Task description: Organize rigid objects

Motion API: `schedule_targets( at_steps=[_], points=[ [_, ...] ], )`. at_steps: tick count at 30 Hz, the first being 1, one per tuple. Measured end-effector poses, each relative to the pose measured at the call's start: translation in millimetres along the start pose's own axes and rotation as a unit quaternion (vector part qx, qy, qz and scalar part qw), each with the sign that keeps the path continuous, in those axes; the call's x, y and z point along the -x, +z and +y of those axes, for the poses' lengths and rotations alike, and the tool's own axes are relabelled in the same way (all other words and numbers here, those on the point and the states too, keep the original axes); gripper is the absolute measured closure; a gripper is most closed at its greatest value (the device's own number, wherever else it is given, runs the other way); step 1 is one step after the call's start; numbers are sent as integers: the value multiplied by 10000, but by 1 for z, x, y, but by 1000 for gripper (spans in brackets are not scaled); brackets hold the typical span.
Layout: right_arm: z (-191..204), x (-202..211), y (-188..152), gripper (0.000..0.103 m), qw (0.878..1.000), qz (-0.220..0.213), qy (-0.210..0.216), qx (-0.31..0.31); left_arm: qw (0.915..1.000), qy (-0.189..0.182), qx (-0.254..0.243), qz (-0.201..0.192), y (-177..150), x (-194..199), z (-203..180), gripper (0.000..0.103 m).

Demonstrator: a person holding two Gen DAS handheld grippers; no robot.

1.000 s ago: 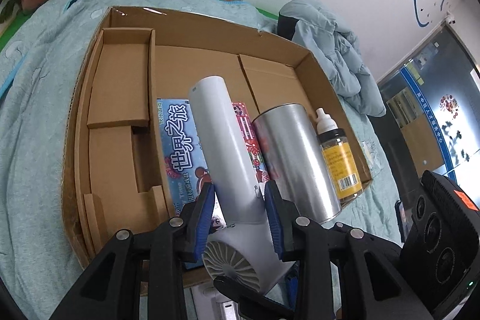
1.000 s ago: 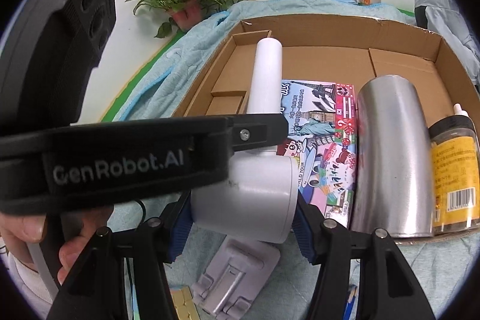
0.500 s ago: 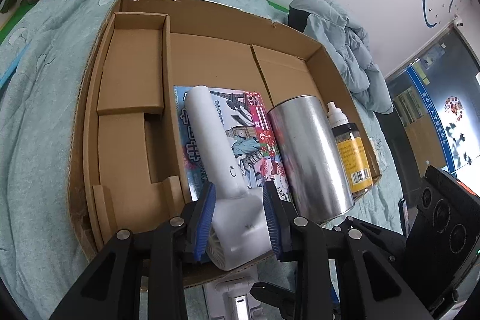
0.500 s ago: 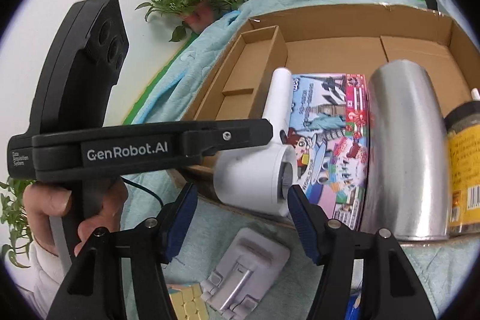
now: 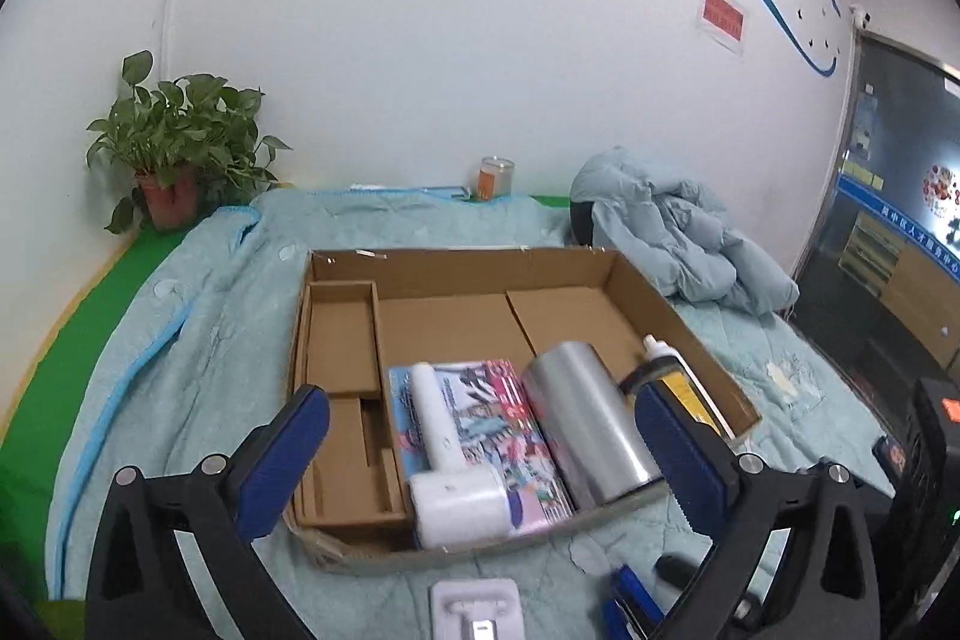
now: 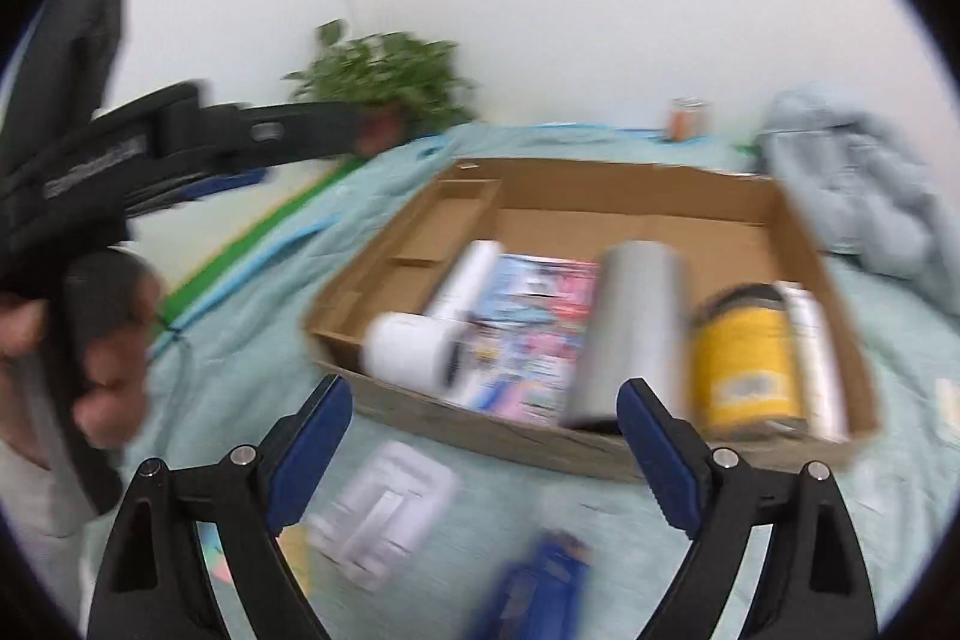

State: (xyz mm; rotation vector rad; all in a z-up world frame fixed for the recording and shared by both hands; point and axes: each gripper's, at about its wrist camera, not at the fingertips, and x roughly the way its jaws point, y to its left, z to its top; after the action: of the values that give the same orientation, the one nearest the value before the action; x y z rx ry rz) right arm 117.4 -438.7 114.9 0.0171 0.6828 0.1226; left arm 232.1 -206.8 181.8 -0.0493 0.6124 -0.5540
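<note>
Left claw: the left gripper (image 5: 480, 460) is spread wide and holds nothing. It hangs above the near edge of the box.
Right claw: the right gripper (image 6: 483, 445) is spread wide too, and it is empty. This view is blurry.
Just past the claws: the white hair dryer (image 5: 447, 466) lies in the cardboard box (image 5: 480, 262). Its fat end is by the near wall, and its handle lies on the picture book (image 5: 504, 436).
Beside it: the silver can (image 5: 585, 424) lies to the right of the book. The yellow bottle (image 5: 681, 388) lies on the far right, near the box wall.
Left part of the box: the small side slots (image 5: 339, 334) have nothing in them.
Outside the box: a white plastic holder (image 5: 477, 607) and a blue thing (image 5: 633, 595) lie on the green-blue blanket (image 5: 198, 316), close to the claws.
Step now: I think the dryer is put away, and the claws are free for a new thing.
Next move: probably go down to the holder or the blue thing, pinch it, and lift it over the box wall into a free spot.
Watch out: the holder is flat, so the claw may need to grab it by an edge.
</note>
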Motion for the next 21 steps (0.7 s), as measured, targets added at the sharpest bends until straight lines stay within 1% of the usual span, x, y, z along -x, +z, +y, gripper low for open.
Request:
schedule_targets(
  at_steps=[1, 2, 3, 4, 5, 6, 7, 8, 9, 10, 11, 12, 13, 14, 15, 16, 18, 21],
  points=[
    [-7, 9, -5, 13, 9997, -12, -208, -100, 10000, -20, 13, 15, -6, 3, -7, 1],
    [-17, 17, -11, 13, 9992, -5, -298, -252, 10000, -58, 33, 19, -11, 6, -10, 3],
    [-24, 25, -16, 13, 9991, -12, -252, -351, 9999, -101, 56, 37, -17, 8, -12, 11],
    [-30, 33, -22, 15, 9988, -66, -228, -428, 9997, -185, 86, 139, -26, 10, -16, 52],
    [-35, 39, -26, 27, 9984, -111, -277, -483, 9989, -294, 94, 362, -33, 8, -17, 100],
    [-37, 42, -29, 42, 9978, -82, -410, -522, 9969, -401, 136, 668, -40, 4, -19, 103],
    [-40, 43, -32, 44, 9971, -47, -486, -580, 9962, -425, 224, 721, -48, 7, -21, 101],
    [-45, 48, -37, 44, 9965, -87, -422, -716, 9963, -423, 254, 698, -57, 11, -22, 101],
    [-45, 50, -40, 42, 9962, -129, -340, -794, 9967, -389, 239, 677, -63, 16, -24, 97],
    [-48, 53, -43, 36, 9955, -146, -314, -877, 9968, -333, 206, 701, -67, 18, -27, 71],
    [-49, 53, -45, 15, 9950, -149, -340, -927, 9964, -256, 219, 774, -71, 19, -28, 20],
    [-50, 57, -49, 9, 9950, -168, -300, -936, 9961, -211, 304, 798, -75, 23, -27, 0],
    [-50, 58, -51, 9, 9955, -144, -198, -913, 9966, -294, 469, 615, -82, 29, -27, 2],
    [-48, 56, -55, 9, 9960, -56, -79, -888, 9960, -405, 578, 550, -87, 31, -27, 1],
    [-46, 54, -59, 9, 9963, 64, 14, -862, 9949, -476, 651, 607, -90, 32, -27, 1],
    [-42, 52, -65, 9, 9963, 189, 73, -832, 9927, -551, 709, 805, -93, 27, -26, 1],
    [-33, 43, -78, 9, 9956, 530, 212, -743, 9901, -602, 763, 1016, -100, 21, -27, 1],
    [-19, 29, -100, 9, 9923, 998, 284, -682, 9819, -904, 880, 1415, -115, 9, -32, 1]
  ],
)
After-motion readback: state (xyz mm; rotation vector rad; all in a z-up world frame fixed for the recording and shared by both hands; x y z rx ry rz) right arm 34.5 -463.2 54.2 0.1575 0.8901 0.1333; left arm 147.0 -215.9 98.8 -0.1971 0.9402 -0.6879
